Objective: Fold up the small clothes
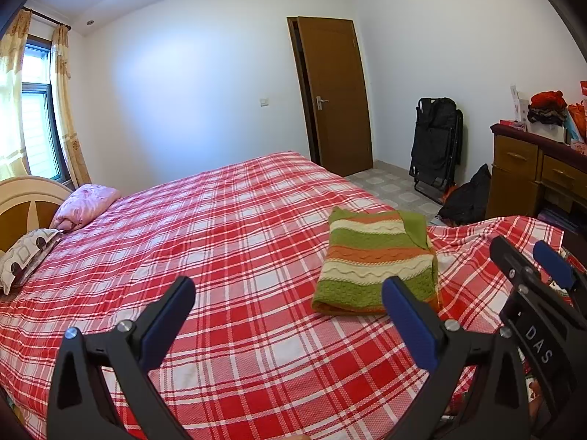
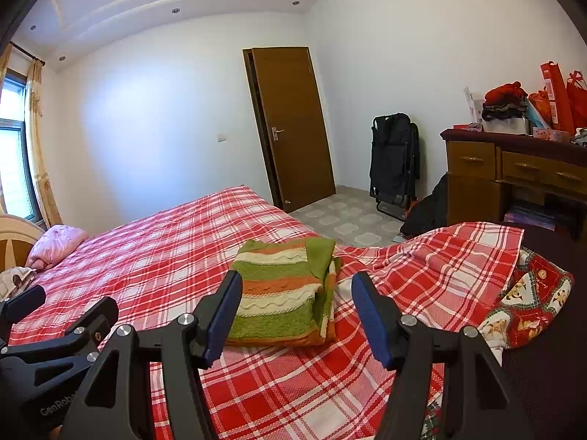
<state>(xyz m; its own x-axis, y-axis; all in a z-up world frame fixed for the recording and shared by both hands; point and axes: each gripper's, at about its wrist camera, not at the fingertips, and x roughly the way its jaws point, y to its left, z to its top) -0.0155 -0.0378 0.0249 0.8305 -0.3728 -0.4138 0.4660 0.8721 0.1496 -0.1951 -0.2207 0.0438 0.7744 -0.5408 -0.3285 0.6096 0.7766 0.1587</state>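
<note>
Both tongs, left gripper (image 1: 290,304) and right gripper (image 2: 297,315), hang wide and hold nothing above the red plaid bed (image 1: 227,242). 1 striped knit garment (image 2: 282,293) lies folded just ahead, apparently released because folding looks complete.

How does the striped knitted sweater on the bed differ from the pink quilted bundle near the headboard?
The green, orange and cream striped knitted sweater is folded into a flat, neat rectangle; the pink quilted bundle is a puffy, loosely rolled lump. The sweater is multicoloured in bands, the bundle one plain pink. The sweater lies near the foot corner of the bed, the bundle by the cream headboard. Both rest on the red plaid bedsheet, untouched.
</note>
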